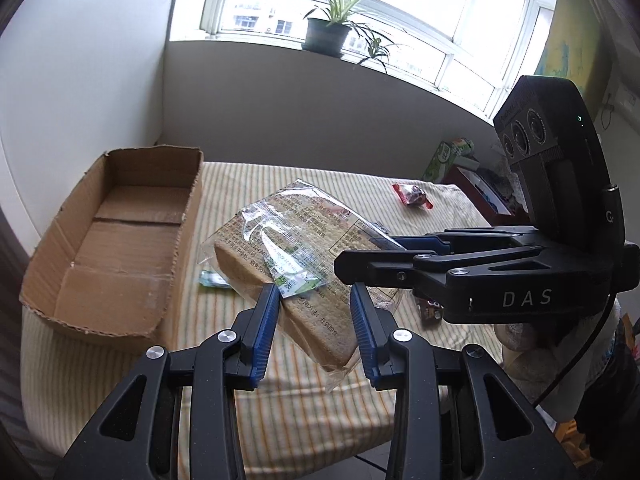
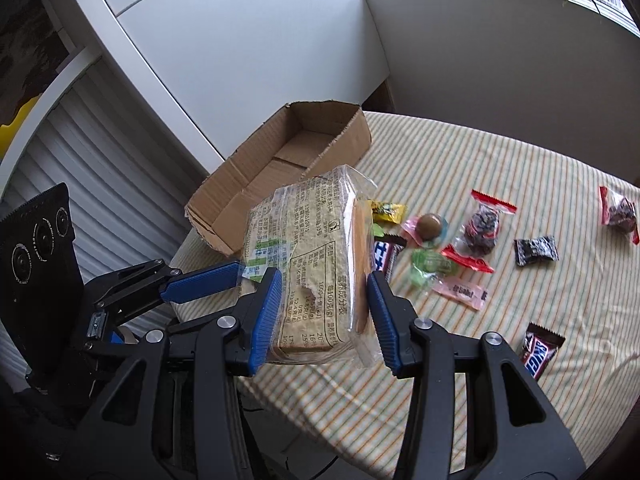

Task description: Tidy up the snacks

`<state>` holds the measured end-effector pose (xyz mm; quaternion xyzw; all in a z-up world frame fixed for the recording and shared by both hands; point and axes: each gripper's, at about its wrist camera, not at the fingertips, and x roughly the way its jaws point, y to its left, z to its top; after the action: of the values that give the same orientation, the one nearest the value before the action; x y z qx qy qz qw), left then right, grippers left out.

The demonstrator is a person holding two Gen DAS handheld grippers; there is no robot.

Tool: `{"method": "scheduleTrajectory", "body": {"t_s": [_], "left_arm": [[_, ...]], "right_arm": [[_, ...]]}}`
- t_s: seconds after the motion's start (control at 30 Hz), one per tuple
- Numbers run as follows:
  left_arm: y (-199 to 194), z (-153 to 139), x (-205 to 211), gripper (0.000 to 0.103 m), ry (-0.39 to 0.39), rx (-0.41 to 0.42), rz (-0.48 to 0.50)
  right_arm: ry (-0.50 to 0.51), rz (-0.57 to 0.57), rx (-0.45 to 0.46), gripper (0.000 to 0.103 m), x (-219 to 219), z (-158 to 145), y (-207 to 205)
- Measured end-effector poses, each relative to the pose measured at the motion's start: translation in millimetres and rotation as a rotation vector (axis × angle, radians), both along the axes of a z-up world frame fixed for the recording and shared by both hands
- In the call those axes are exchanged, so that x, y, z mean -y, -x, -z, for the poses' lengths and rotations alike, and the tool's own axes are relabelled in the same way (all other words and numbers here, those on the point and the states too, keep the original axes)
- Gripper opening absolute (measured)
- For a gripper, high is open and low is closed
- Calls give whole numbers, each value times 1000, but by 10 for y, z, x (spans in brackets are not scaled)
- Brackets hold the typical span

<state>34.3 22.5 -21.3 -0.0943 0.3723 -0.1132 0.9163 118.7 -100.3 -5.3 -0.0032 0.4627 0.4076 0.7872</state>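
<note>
A clear-wrapped pack of wafer biscuits (image 1: 296, 256) hangs above the striped table, held from both sides. My left gripper (image 1: 316, 312) is shut on its near end, and my right gripper (image 2: 320, 304) is shut on its other end (image 2: 316, 264). In the left wrist view the right gripper (image 1: 460, 276) reaches in from the right. In the right wrist view the left gripper (image 2: 192, 284) comes in from the left. An empty cardboard box (image 1: 116, 236) sits at the table's left; it also shows behind the pack in the right wrist view (image 2: 288, 168).
Loose snacks lie on the striped cloth (image 2: 500, 184): two Snickers bars (image 2: 538, 354), red-wrapped sweets (image 2: 484, 224), a dark packet (image 2: 536, 250), a yellow candy (image 2: 386, 212), green and pink candies (image 2: 434, 264). A wall and a windowsill with a plant (image 1: 328, 28) stand behind.
</note>
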Motion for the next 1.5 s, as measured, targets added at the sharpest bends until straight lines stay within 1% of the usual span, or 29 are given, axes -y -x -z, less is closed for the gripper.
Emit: {"method": "scheduleTrajectory", "body": {"t_s": [0.2, 0.43, 0.53, 0.83, 0.93, 1.0, 1.1, 1.23, 1.43, 1.47, 1.5], "left_arm": [[-75, -42, -398, 35, -14, 19, -67], [-195, 42, -813, 35, -27, 4, -133], [-268, 89, -985, 35, -24, -8, -156], [-433, 227, -1275, 34, -47, -38, -200], [-483, 285, -1345, 33, -48, -53, -207], [-508, 313, -1375, 31, -49, -60, -214], [-523, 329, -1394, 30, -49, -61, -222], [-475, 319, -1394, 30, -53, -57, -233], [-385, 227, -1322, 30, -55, -41, -232], [-375, 205, -1297, 30, -56, -36, -230], [-366, 183, -1272, 30, -55, -31, -228]], "right_arm": [[-1, -55, 26, 47, -550, -78, -167], [6, -102, 16, 47, -1069, 20, -325], [10, -116, 10, 47, -1222, 87, -357], [27, -149, -2, 47, -1601, 285, -484], [39, -153, -1, 47, -1634, 310, -478], [48, -148, 2, 47, -1642, 327, -481], [59, -134, 22, 47, -1644, 313, -472], [64, -123, 38, 47, -1569, 244, -425], [69, -99, 69, 47, -1350, 82, -350], [69, -89, 76, 52, -1299, 48, -365], [67, -75, 85, 61, -1238, 18, -365]]}}
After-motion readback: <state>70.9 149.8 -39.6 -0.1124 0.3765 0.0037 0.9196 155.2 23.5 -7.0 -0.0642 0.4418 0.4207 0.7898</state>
